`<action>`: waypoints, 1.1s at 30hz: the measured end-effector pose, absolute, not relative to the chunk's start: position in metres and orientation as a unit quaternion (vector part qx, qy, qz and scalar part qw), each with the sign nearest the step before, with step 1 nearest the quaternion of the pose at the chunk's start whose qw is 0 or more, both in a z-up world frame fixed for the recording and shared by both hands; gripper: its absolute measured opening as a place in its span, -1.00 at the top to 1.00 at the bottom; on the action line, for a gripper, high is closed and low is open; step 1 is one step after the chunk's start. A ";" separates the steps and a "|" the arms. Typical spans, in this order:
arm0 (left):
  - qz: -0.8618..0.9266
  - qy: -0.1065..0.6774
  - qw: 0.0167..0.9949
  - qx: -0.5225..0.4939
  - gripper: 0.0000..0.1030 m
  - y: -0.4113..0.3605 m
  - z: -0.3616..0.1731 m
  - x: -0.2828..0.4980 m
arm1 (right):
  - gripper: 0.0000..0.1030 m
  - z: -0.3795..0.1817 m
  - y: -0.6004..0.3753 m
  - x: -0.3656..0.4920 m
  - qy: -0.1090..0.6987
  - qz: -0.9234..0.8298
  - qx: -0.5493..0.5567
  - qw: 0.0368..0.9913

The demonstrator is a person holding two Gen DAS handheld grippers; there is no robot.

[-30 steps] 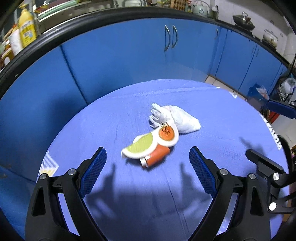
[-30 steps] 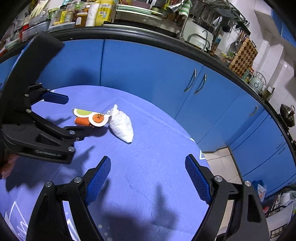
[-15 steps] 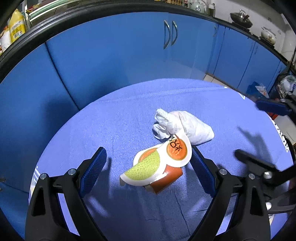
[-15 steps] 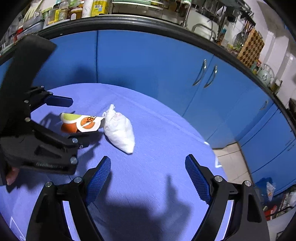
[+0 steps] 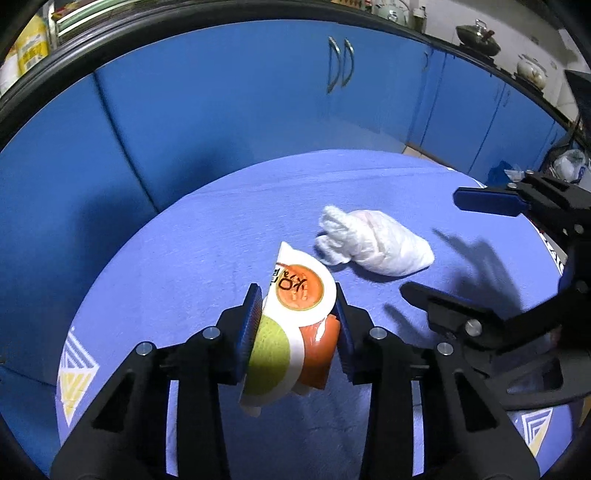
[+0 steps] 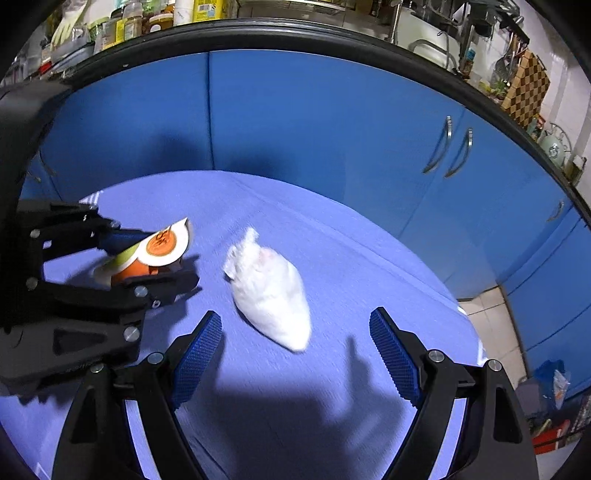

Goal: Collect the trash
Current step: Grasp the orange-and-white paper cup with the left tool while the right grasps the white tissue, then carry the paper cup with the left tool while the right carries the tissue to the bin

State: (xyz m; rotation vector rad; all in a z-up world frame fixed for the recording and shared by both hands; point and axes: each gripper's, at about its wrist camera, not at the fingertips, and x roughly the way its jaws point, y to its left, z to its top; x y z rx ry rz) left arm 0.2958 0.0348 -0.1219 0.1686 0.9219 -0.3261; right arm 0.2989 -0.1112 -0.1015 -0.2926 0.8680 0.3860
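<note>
An orange snack cup (image 5: 314,339) with a peeled white lid printed in green and orange lies on the blue tablecloth (image 5: 177,258). My left gripper (image 5: 296,299) is closing its jaws, and both blue pads press on the cup's sides. The right wrist view shows the same grip, left gripper (image 6: 155,258) around the cup (image 6: 162,243). A tied white plastic bag (image 5: 376,243) lies just right of the cup. My right gripper (image 6: 295,325) hangs open just short of the bag (image 6: 269,291), whose near tip lies between the fingertips, untouched. In the left wrist view the right gripper (image 5: 454,251) is at the right.
Blue cabinet doors (image 6: 332,147) with metal handles ring the table's far side. Bottles and jars (image 6: 129,22) stand on the counter above. Floor tiles (image 6: 487,314) and a blue bag (image 6: 554,373) show past the table's right edge.
My left gripper came forward over the snack cup and closed from wide open onto its sides. The right gripper moved nearer the white bag and stayed open.
</note>
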 end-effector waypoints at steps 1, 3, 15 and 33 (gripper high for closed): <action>-0.152 0.442 0.880 0.080 0.27 0.039 -0.121 0.295 | -0.56 -0.102 -0.111 0.301 0.417 0.186 -0.139 0.879; -0.147 0.444 0.881 0.075 0.27 0.047 -0.121 0.293 | -0.56 -0.105 -0.107 0.307 0.422 0.191 -0.135 0.876; -0.128 0.446 0.883 0.070 0.29 0.045 -0.120 0.284 | 0.48 -0.116 -0.100 0.308 0.436 0.208 -0.133 0.865; -0.152 0.417 0.889 0.109 0.30 0.005 -0.080 0.211 | 0.48 -0.065 -0.148 0.201 0.407 0.171 -0.176 0.880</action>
